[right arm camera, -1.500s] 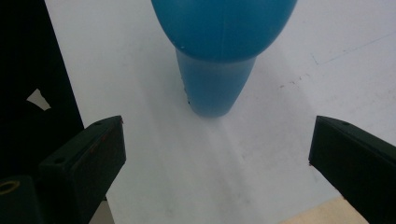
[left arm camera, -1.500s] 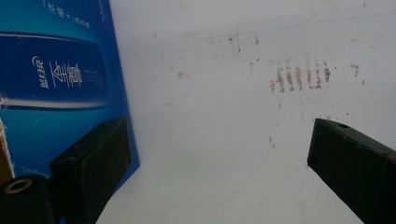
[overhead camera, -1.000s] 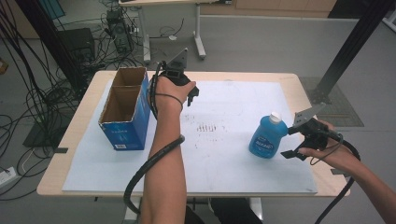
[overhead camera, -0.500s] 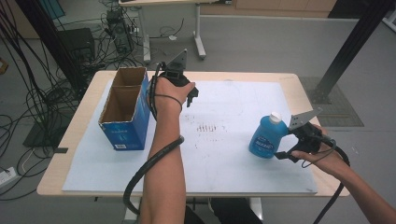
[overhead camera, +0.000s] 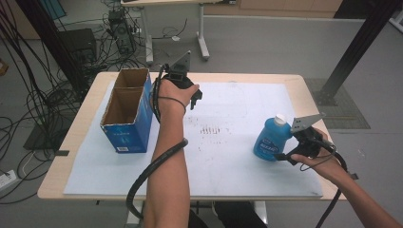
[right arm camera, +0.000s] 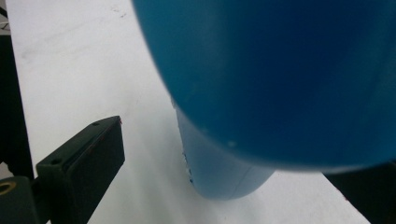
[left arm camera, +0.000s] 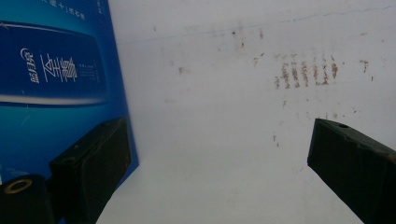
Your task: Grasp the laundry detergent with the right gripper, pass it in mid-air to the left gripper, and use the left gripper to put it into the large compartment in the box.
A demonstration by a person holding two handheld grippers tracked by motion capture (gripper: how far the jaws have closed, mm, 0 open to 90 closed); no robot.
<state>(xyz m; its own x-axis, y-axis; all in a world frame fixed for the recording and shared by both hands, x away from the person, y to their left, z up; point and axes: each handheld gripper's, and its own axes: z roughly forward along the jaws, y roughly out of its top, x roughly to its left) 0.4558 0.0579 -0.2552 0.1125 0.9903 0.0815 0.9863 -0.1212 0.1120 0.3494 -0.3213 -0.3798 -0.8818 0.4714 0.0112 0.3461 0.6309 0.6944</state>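
The right claw (overhead camera: 285, 154) stood wide open, holding nothing, its jaws either side of the one bottle (overhead camera: 270, 138), which stood upright just ahead, probably lined up for a side grasp. The left claw (overhead camera: 194, 99) was open and empty; the one box (overhead camera: 127, 111) stood just to its left.

A blue cardboard box (overhead camera: 127, 112) stands open at the left of the table (overhead camera: 76, 142), its inside split into two compartments. A white sheet (overhead camera: 228, 156) covers most of the tabletop, marked with rows of brown smudges (overhead camera: 215, 129) near its middle. Cables (overhead camera: 28, 109) lie tangled on the floor to the left, near a dark case (overhead camera: 78, 45).
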